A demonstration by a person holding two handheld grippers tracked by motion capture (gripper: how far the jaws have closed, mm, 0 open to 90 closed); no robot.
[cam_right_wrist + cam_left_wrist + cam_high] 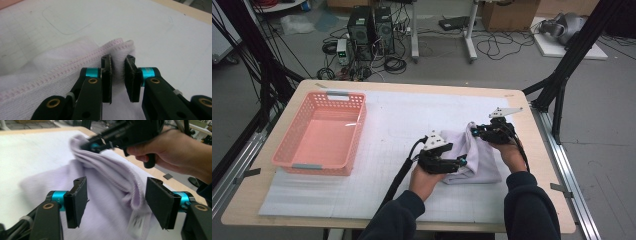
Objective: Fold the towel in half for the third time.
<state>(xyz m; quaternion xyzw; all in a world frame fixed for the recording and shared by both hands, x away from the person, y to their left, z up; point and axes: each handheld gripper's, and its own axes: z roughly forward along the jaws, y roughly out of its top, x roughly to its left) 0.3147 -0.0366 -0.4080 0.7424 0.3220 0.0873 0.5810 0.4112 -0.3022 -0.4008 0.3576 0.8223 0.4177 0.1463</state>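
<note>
Between the right gripper's (118,80) narrow-set jaws sits the pale towel's (477,157) stitched hem, pinched and lifted off the table; left gripper (117,202) jaws spread wide, towel folds lying loose between them.

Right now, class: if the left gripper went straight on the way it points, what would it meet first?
Most likely the towel: the left gripper stands open with the folds just ahead between its jaws. Depth is unclear.
</note>
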